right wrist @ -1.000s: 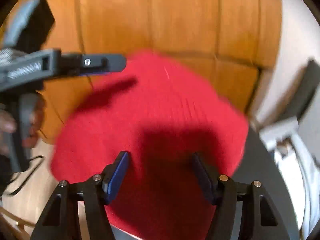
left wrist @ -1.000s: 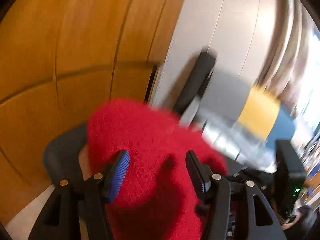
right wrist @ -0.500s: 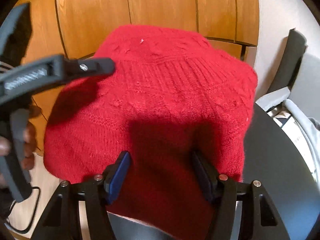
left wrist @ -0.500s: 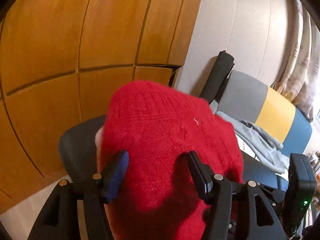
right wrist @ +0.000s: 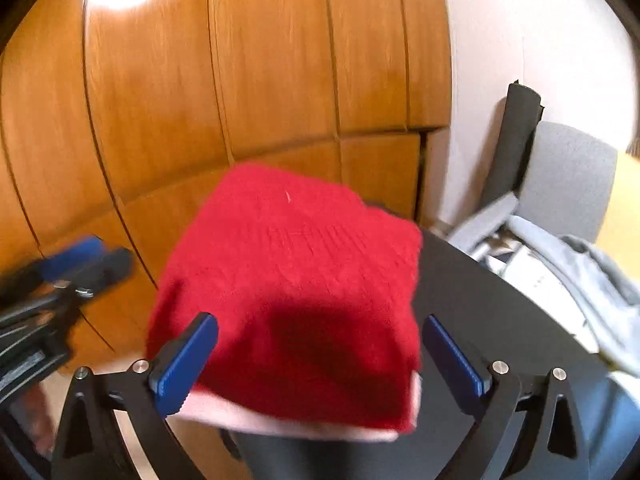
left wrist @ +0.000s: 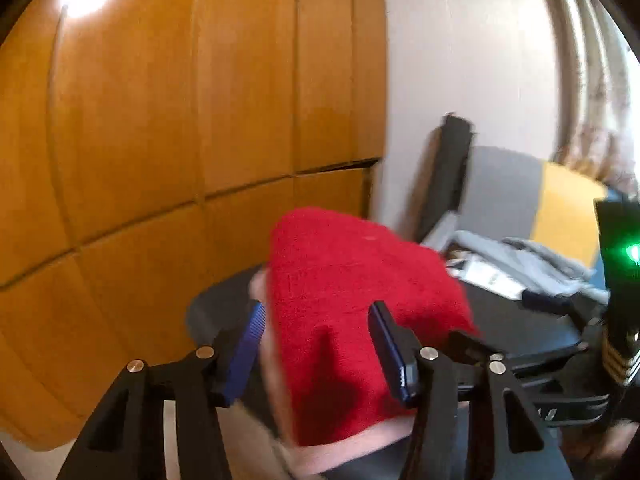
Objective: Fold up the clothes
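Note:
A folded red knit sweater point(left wrist: 352, 304) lies on top of a pale pink garment point(left wrist: 360, 444) on a round black table point(left wrist: 516, 328). My left gripper point(left wrist: 316, 344) is open, its blue pads either side of the sweater's near edge, gripping nothing. In the right wrist view the red sweater point(right wrist: 296, 288) sits on the pink layer point(right wrist: 280, 420) at the black table's point(right wrist: 480, 304) left edge. My right gripper point(right wrist: 320, 360) is open wide around the sweater's near side. The left gripper point(right wrist: 60, 280) shows blurred at the left.
Orange wooden cupboard doors point(left wrist: 180, 120) stand behind the table. A chair with grey and yellow backrest point(left wrist: 532, 200) holds a grey garment point(right wrist: 592, 264) and papers at the right. A black roll point(right wrist: 516, 140) leans against the white wall.
Both grippers have pulled back and risen from the red sweater, which now lies settled on the pile. The right gripper has opened wider. The left gripper has drawn away to the left.

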